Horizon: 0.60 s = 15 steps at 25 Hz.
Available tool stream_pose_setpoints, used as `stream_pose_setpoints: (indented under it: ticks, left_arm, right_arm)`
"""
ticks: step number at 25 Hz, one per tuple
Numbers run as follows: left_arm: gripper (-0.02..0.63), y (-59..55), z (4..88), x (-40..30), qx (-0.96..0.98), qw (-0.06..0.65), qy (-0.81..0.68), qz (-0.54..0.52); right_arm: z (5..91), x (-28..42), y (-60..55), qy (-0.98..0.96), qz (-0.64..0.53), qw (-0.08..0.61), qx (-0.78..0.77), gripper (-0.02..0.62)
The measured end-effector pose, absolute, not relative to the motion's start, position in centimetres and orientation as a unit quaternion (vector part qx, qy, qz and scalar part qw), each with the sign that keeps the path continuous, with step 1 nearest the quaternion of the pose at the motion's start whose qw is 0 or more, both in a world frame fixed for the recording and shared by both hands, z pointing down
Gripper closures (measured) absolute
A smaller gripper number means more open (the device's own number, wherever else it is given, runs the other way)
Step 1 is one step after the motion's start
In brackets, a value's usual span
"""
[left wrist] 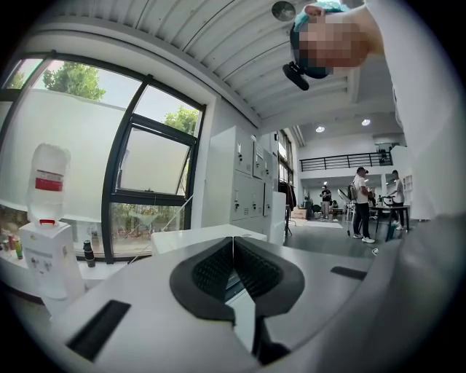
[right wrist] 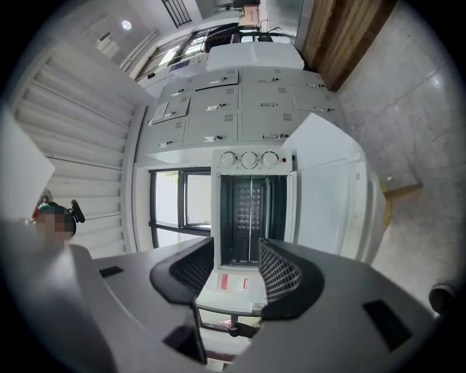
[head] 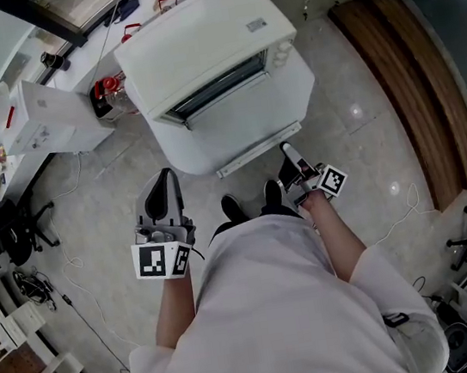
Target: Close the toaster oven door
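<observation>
The white toaster oven (head: 203,38) stands on a white table, its dark cavity (right wrist: 251,218) open with the rack showing and three knobs (right wrist: 249,159) beside it. A white panel with red stickers (right wrist: 229,284), apparently the open door, runs from the cavity's edge toward me. My right gripper (right wrist: 235,251) is open, and that panel's near end shows between the jaws without touching the pads. Seen from the head, the right gripper (head: 289,154) sits at the right end of a long white bar (head: 258,149) on the oven's front. My left gripper (left wrist: 233,244) is shut on nothing, held left of the oven (head: 162,176).
A water dispenser (left wrist: 45,240) and white boxes (head: 49,117) stand left of the oven by the window. Grey lockers (right wrist: 240,109) line the wall behind. People stand far off in the hall (left wrist: 360,204). A black chair base (head: 5,228) is on the floor at the left.
</observation>
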<state>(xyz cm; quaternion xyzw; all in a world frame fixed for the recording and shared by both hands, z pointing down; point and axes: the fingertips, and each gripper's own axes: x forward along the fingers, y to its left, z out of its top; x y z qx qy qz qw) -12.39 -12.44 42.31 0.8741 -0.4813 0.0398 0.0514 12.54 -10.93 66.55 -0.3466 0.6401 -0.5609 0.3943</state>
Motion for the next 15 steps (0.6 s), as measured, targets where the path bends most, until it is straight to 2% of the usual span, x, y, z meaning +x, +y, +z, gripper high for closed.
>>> stream_pose_setpoints:
  ticks: [6,15]
  left_arm:
    - [0.586,-12.7,42.7,-12.2,0.874,0.058,-0.48,0.044]
    - [0.586,-13.0,43.8,-12.5,0.868,0.072,-0.488,0.054]
  right_arm:
    - [71.1,13.8,-10.0,0.595,-0.592,0.397,-0.372,0.387]
    - [76.4,14.4,-9.7,0.576,-0.618,0.359,-0.396,0.387]
